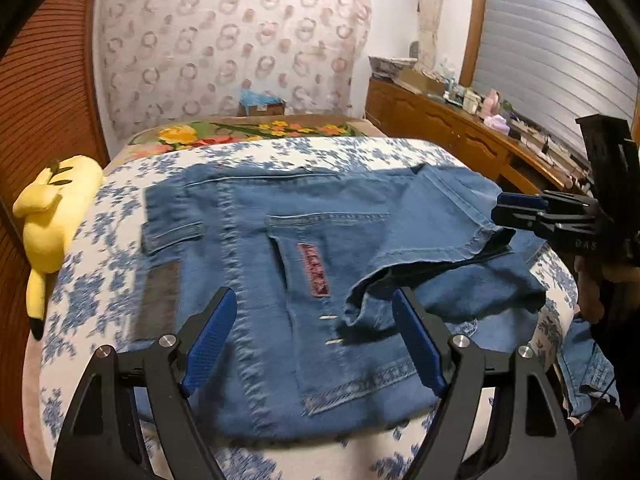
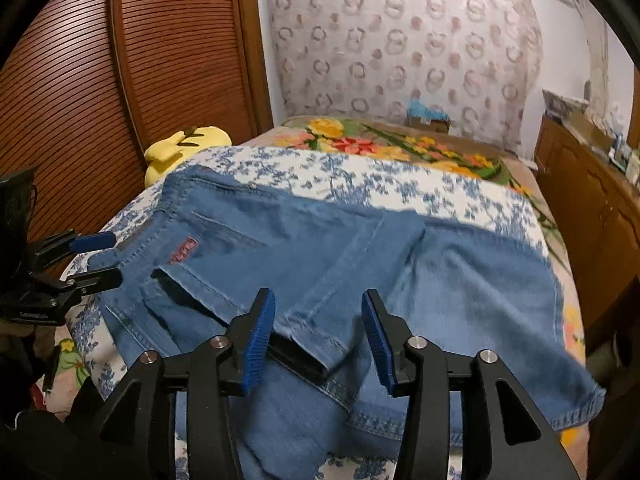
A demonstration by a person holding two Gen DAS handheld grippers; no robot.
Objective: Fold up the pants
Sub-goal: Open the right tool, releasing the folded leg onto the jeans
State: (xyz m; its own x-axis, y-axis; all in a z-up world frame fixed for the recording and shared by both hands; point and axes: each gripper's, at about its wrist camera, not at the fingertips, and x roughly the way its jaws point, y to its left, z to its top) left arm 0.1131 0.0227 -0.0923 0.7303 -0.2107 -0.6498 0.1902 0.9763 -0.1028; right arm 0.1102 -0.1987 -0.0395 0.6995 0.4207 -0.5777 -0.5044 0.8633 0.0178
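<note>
Blue denim pants (image 1: 320, 248) lie partly folded on the bed, with a back pocket and a red label (image 1: 314, 270) facing up. They also show in the right wrist view (image 2: 320, 248). My left gripper (image 1: 312, 340) is open above the near edge of the pants, holding nothing. My right gripper (image 2: 318, 336) is open just above a folded leg hem (image 2: 320, 354). The right gripper shows in the left wrist view (image 1: 520, 210) at the pants' right side. The left gripper shows in the right wrist view (image 2: 96, 258) at the left, by the waistband.
The bed has a blue-flowered white cover (image 1: 100, 260) and a bright floral blanket (image 1: 248, 132) further back. A yellow plush toy (image 1: 52, 216) lies at the bed's left edge. A wooden slatted door (image 2: 120, 80) stands left, a cluttered wooden dresser (image 1: 460, 124) right.
</note>
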